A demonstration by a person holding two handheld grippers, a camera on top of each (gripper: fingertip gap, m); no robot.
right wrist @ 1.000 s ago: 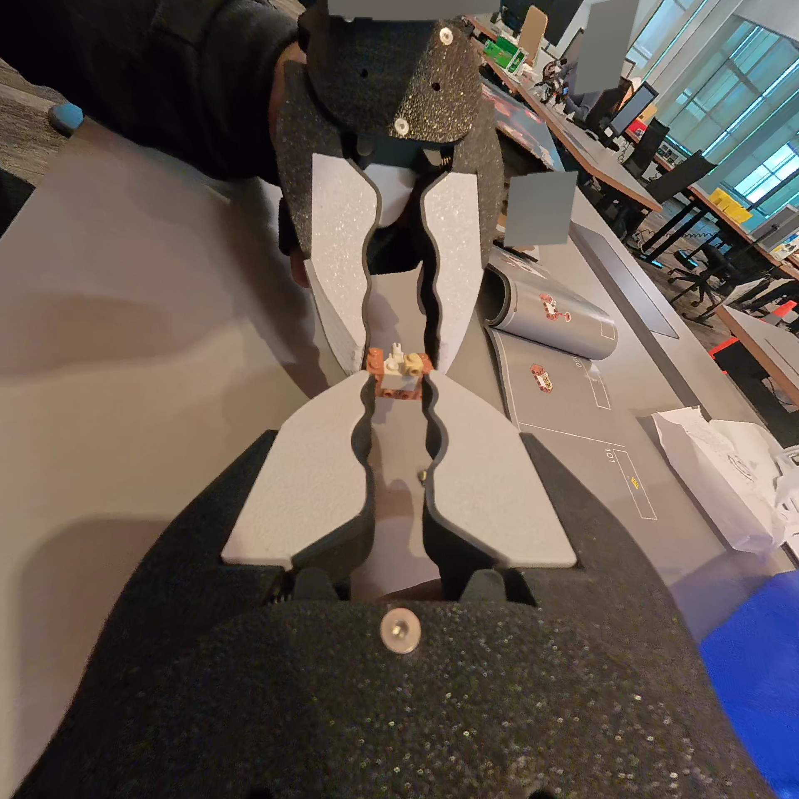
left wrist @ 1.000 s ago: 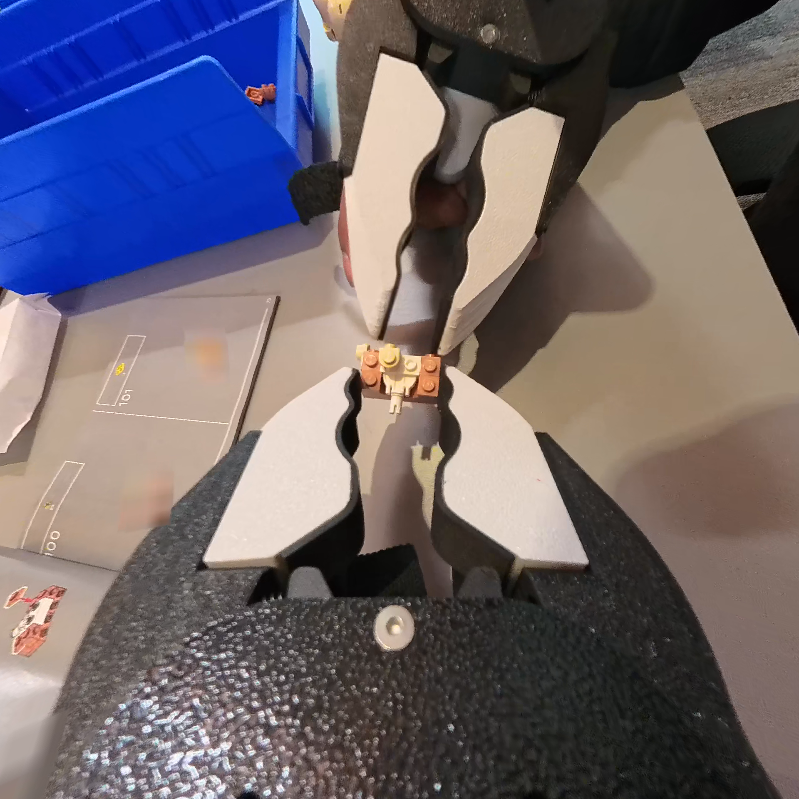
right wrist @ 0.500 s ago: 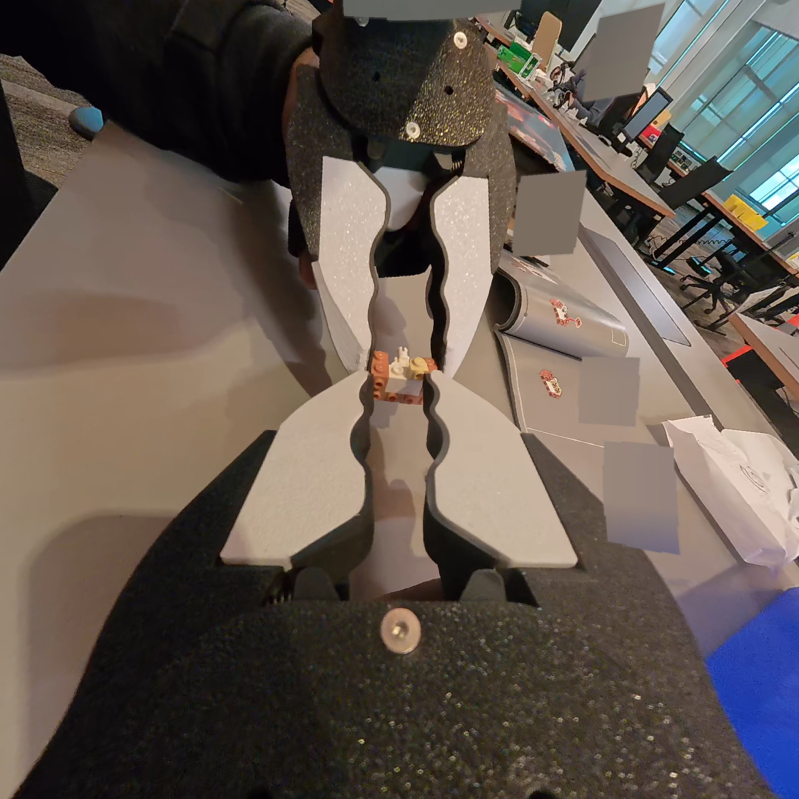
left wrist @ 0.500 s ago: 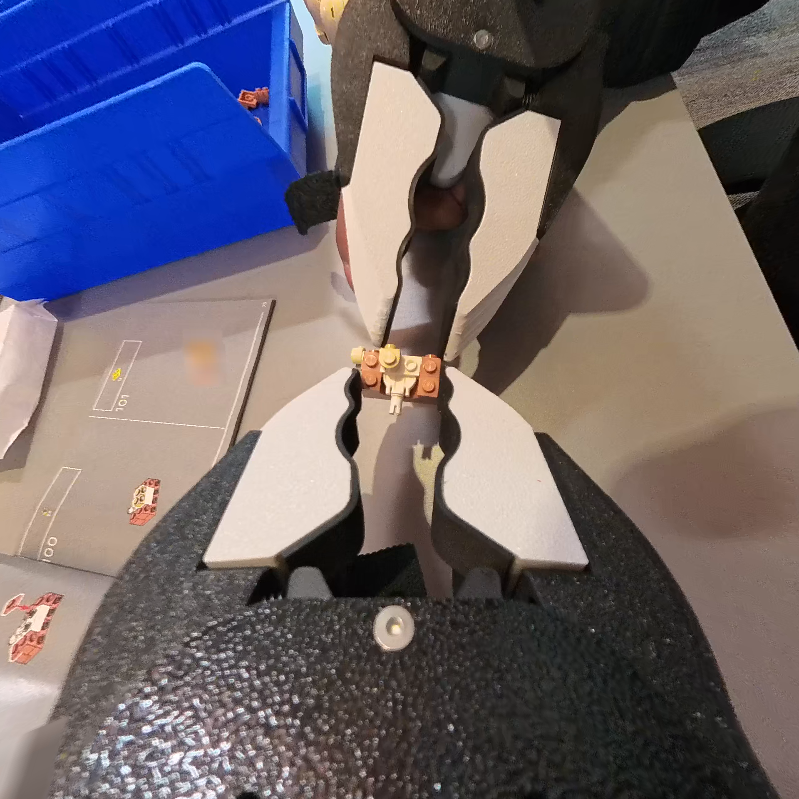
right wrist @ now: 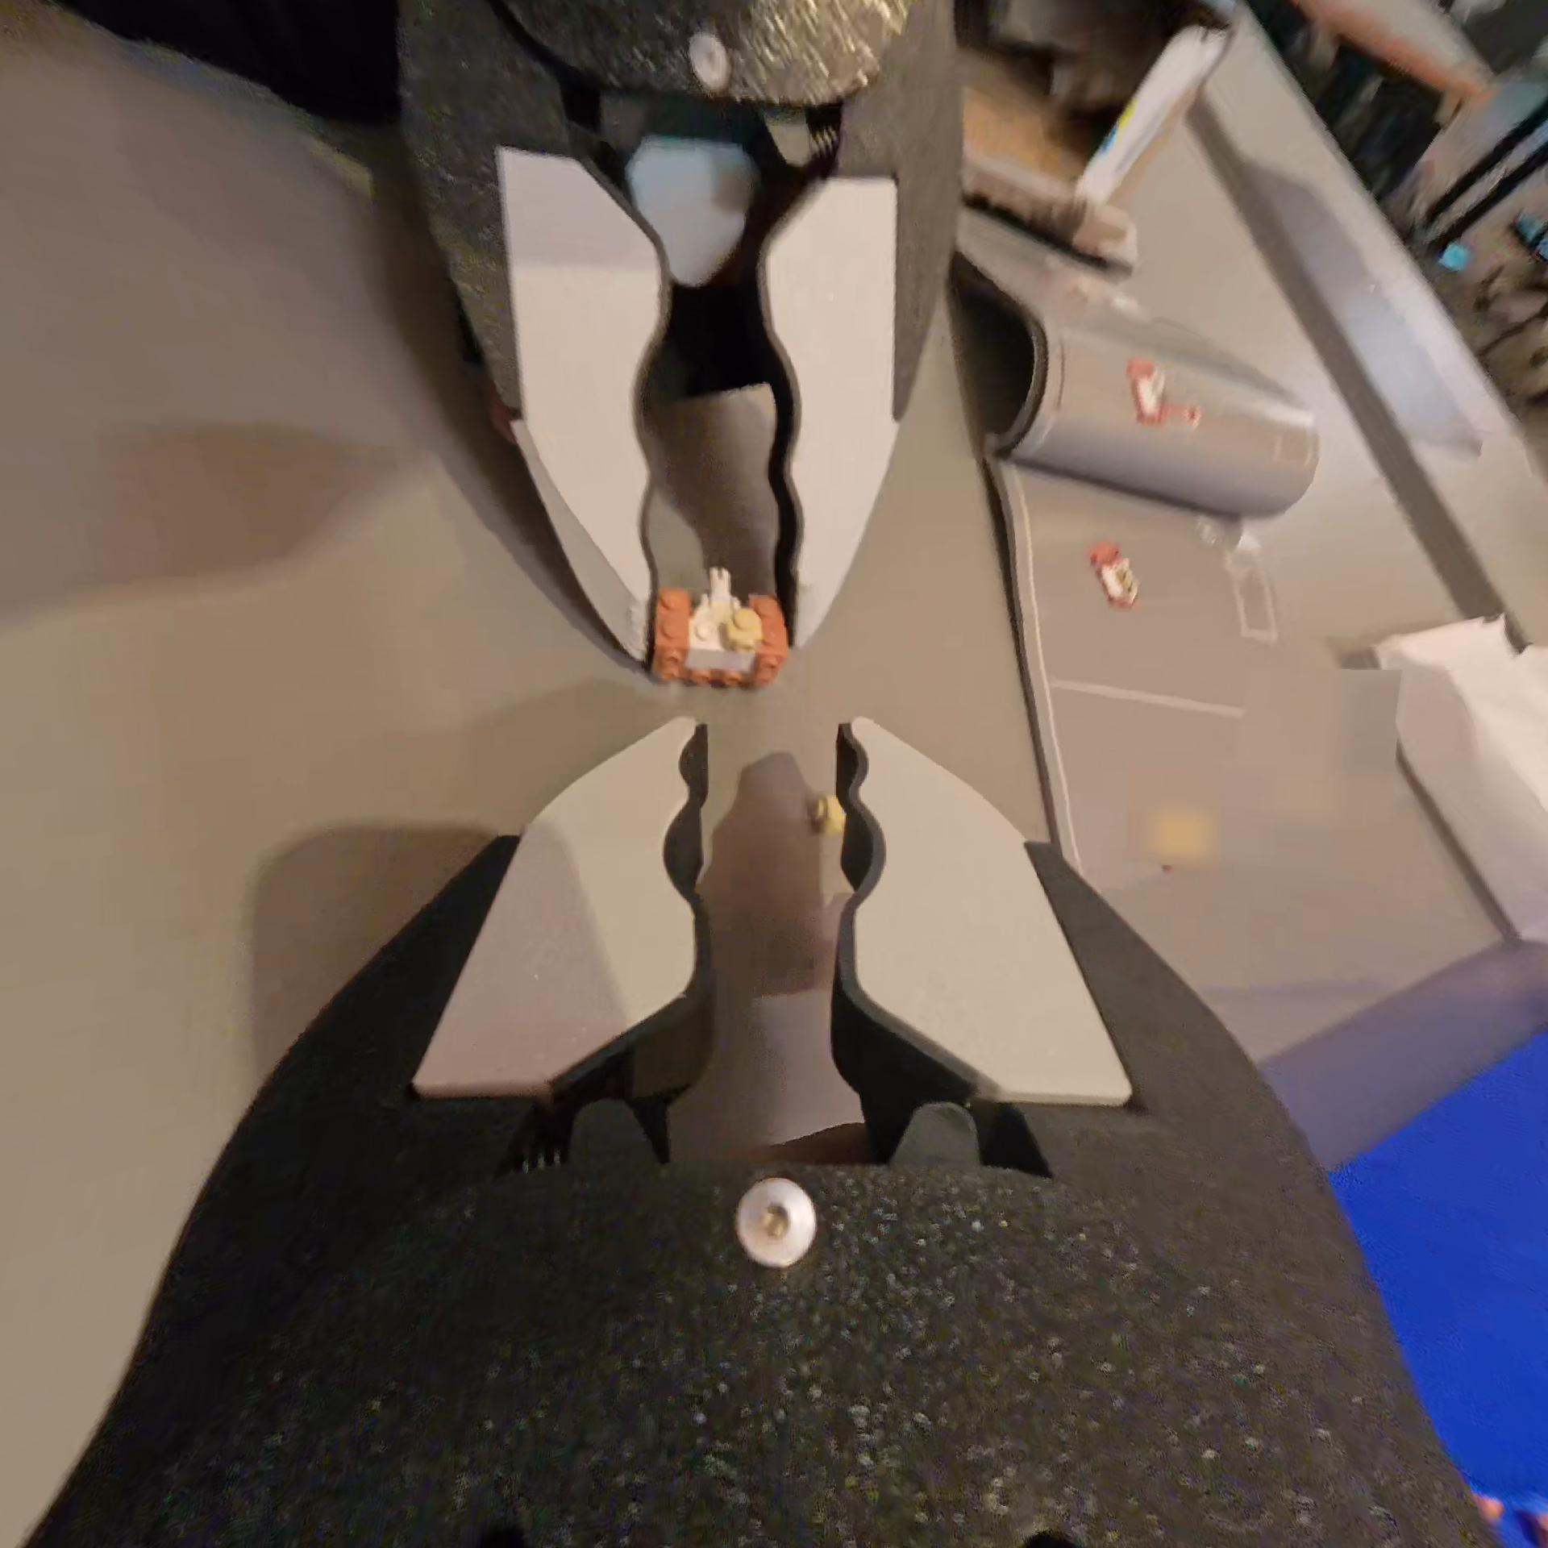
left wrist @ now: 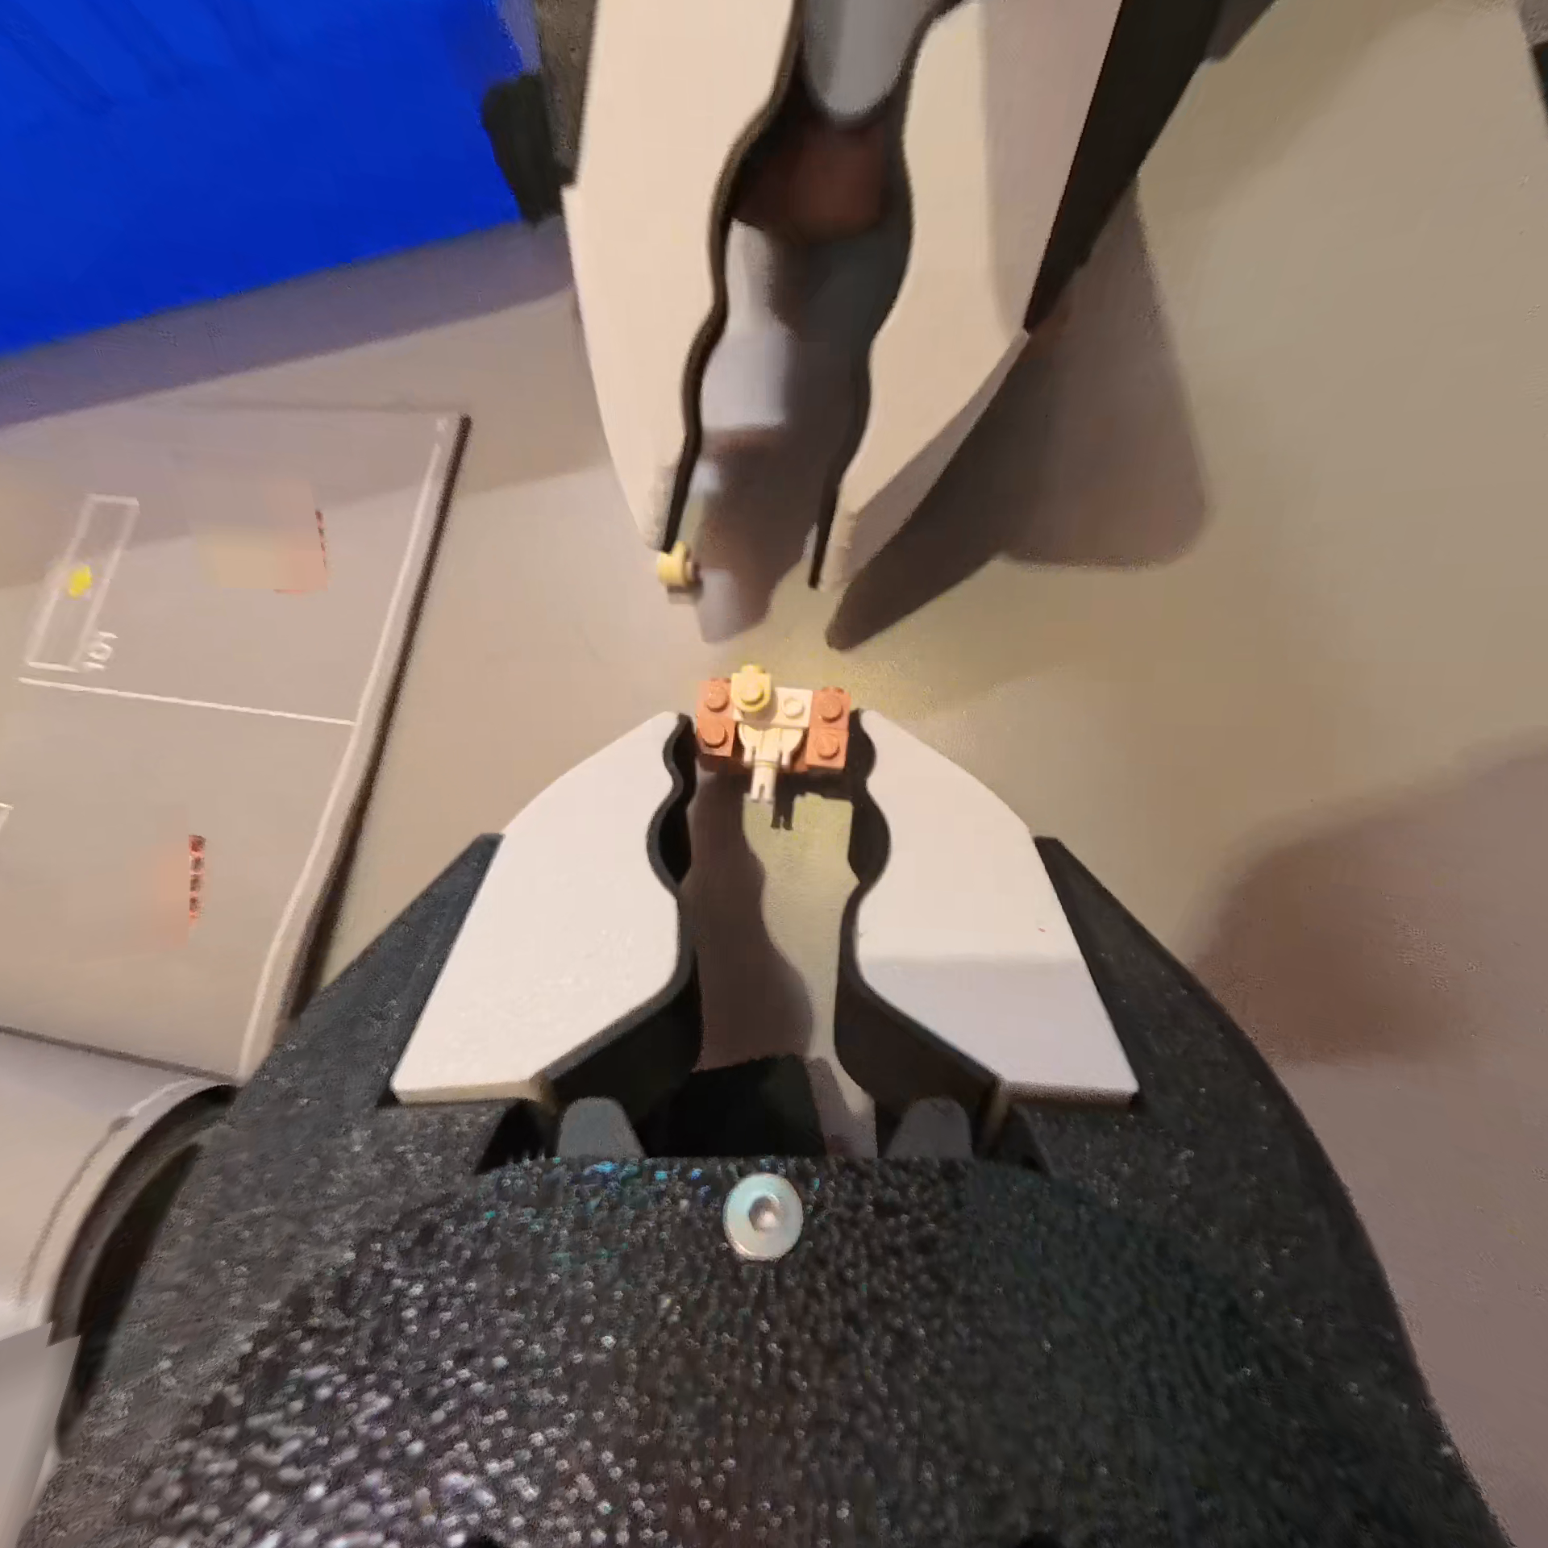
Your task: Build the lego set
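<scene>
Grey, matte tabletop (left wrist: 1256, 419) fills most of both views, lit warmly enough that soft shadows of your two tools pool on it. Your left gripper (left wrist: 775, 737) holds a small brick assembly (left wrist: 775, 724) at its tips: reddish-brown studded bricks on either side, cream and pale yellow pieces in the middle, a cream peg pointing back toward the camera. Both fingers sit against the brown sides, so the jaws are closed to the width of that model, just above the table.

Your right gripper (right wrist: 771, 733) faces it from across, a little apart from the model, its jaws parted and gripping nothing. A tiny pale yellow round piece (right wrist: 828, 811) shows beside the inner edge of one of its fingers (right wrist: 921, 879); whether it clings to the finger or lies on the table below, you cannot tell from these views.

On your left side lies a grey printed sheet (left wrist: 209, 670) with white outlined boxes and small brick pictures, its far end curled into a roll (right wrist: 1173, 419). Beyond that sheet stands a blue bin (left wrist: 209, 126), and white crumpled paper (right wrist: 1474, 737) rests near the sheet's edge. Farther off, the room is blurred: other desks and dark furniture (right wrist: 1424, 126) stretch away.
</scene>
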